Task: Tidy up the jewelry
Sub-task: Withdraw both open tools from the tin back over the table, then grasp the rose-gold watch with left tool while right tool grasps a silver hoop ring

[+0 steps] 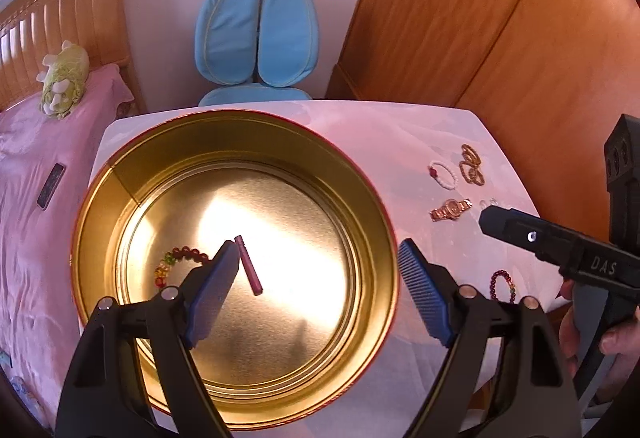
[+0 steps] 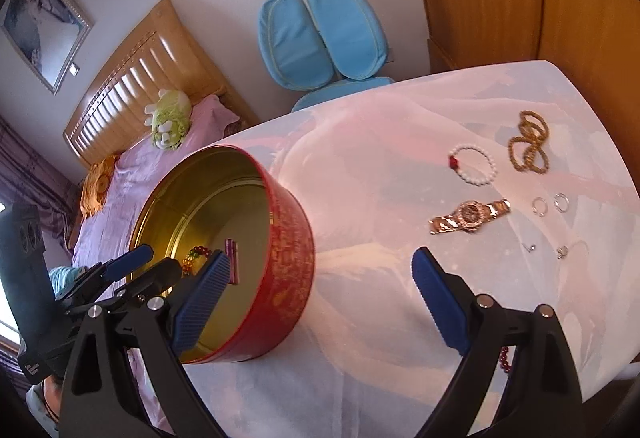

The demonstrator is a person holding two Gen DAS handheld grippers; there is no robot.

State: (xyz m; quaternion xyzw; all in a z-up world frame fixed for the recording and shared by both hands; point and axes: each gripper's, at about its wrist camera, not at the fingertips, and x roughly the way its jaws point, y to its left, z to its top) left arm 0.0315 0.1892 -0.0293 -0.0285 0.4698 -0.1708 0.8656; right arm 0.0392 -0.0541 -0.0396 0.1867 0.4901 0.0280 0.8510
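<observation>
Two pieces, a beaded bracelet [image 1: 178, 264] and a pink tube [image 1: 249, 265], already lie in my gold-lined tin [image 1: 96, 197]; both my left gripper [image 1: 316, 286] and right gripper [image 2: 320, 298] hang released and empty, the watch [image 2: 470, 220] waiting on the tablecloth [image 2: 380, 165].

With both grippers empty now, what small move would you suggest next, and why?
Probably carry the right gripper toward the gold watch and lower its open jaws around it. The tin already holds a beaded bracelet and a pink tube, while the watch lies loose on the tablecloth, nearest that gripper.
</observation>
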